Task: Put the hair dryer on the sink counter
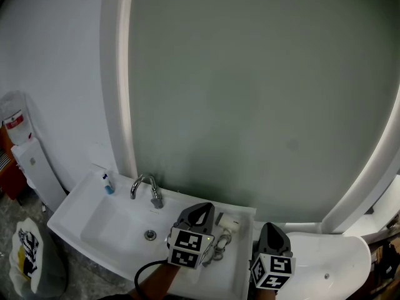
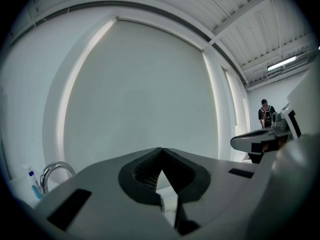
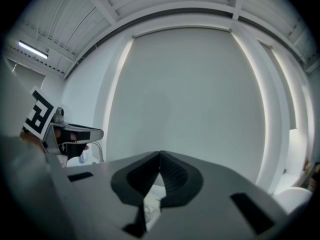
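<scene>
Filling the background is a large grey-green oval wall panel [image 1: 262, 92] with a glowing white rim, above a white rectangular sink counter [image 1: 75, 212] carrying a curved chrome faucet [image 1: 146, 190]. What appears to be the small white hair dryer [image 1: 229, 220], with a looped cord, is lying on the counter at 3 o'clock of the basin, just at 2 o'clock of the left gripper [image 1: 201, 209], which is hovering with jaws pressed together on nothing. The right gripper [image 1: 270, 229], at 3 o'clock of the left, is likewise showing jaws meeting at the tips, empty.
</scene>
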